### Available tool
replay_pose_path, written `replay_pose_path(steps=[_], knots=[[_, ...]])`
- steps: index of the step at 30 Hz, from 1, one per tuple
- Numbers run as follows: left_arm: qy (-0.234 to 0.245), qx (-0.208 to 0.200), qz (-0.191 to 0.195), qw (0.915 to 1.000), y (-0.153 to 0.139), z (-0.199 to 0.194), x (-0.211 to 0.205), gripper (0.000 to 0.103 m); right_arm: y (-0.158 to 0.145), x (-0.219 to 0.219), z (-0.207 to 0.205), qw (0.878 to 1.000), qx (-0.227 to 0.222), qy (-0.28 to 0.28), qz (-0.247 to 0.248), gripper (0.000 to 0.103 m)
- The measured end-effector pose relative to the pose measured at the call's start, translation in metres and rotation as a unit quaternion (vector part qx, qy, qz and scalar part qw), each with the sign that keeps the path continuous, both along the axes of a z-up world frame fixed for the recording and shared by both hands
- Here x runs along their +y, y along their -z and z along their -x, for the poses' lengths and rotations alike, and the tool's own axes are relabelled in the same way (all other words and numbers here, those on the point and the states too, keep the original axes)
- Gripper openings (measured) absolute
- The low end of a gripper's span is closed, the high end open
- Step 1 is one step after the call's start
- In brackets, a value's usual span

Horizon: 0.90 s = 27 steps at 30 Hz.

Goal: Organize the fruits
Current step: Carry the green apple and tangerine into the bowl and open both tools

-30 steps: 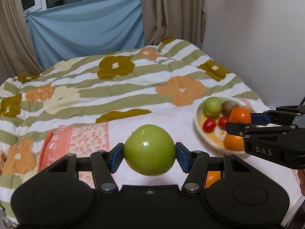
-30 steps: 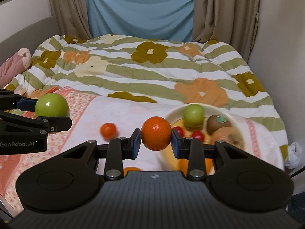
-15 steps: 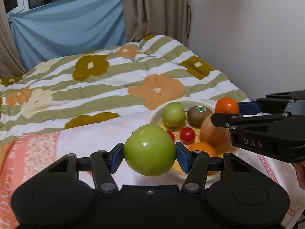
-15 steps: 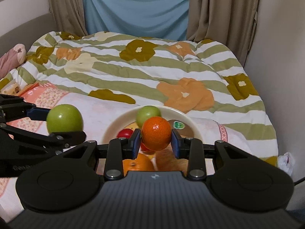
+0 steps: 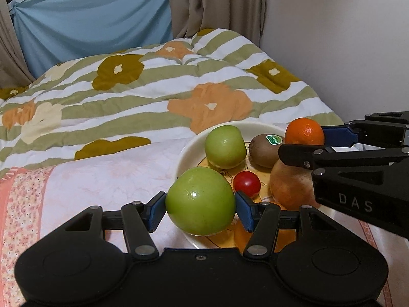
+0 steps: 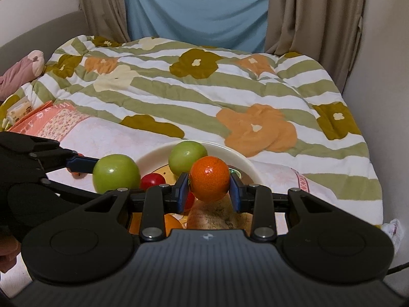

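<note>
My left gripper (image 5: 200, 206) is shut on a large green apple (image 5: 200, 200), held over the near left rim of a white plate (image 5: 184, 153). My right gripper (image 6: 209, 192) is shut on a small orange mandarin (image 6: 209, 181) above the same plate (image 6: 245, 163). On the plate lie a second green apple (image 5: 225, 145), a kiwi with a green sticker (image 5: 265, 149), a red cherry tomato (image 5: 246, 183), a brownish pear-like fruit (image 5: 291, 186) and an orange fruit (image 5: 241, 236), partly hidden by the fingers.
The plate sits on a pale pink floral cloth (image 5: 107, 179) over a striped flower quilt (image 5: 153, 81). A white wall (image 5: 345, 38) stands close on the right. Curtains and a blue sheet (image 6: 194, 7) hang behind. A small red fruit (image 6: 76, 173) lies on the cloth, left of the plate.
Both grippers have travelled to the right and lower with their fruits, from beside the plate to right over it. The plate now looks larger and closer in both views.
</note>
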<state>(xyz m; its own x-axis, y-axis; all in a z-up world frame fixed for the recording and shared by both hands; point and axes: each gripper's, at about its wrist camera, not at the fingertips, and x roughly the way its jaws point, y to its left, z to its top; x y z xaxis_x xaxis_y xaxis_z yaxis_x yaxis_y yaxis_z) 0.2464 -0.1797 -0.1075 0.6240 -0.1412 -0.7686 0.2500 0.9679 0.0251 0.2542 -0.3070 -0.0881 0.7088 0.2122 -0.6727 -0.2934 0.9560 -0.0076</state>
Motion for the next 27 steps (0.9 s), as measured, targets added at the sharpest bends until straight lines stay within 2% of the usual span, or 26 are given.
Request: replay_pose_path(steps=[7,8,10,11,19,27], knots=[[-0.001,0.011,0.012,0.9999,0.004,-0.003,-0.002,0.063,0.005,-0.001,-0.008,1.000,0.004,-0.007,-0.001,0.048],[0.000,0.003,0.012,0.9999,0.001,-0.001,-0.002,0.066,0.005,-0.001,-0.009,1.000,0.005,-0.007,-0.001,0.048],[0.001,-0.014,0.004,0.9999,-0.005,0.004,-0.004,0.083,0.005,0.000,-0.009,1.000,0.005,-0.007,-0.001,0.048],[0.002,-0.021,-0.001,0.9998,-0.008,0.007,-0.004,0.085,0.005,-0.001,-0.009,1.000,0.005,-0.007,-0.002,0.048],[-0.014,-0.023,0.002,0.9996,-0.019,0.023,0.012,0.088,0.005,0.006,-0.013,1.000,0.015,-0.021,-0.010,0.048],[-0.027,-0.025,-0.020,0.9991,-0.019,0.037,0.023,0.088,0.011,0.024,-0.028,0.998,0.045,-0.034,-0.027,0.048]])
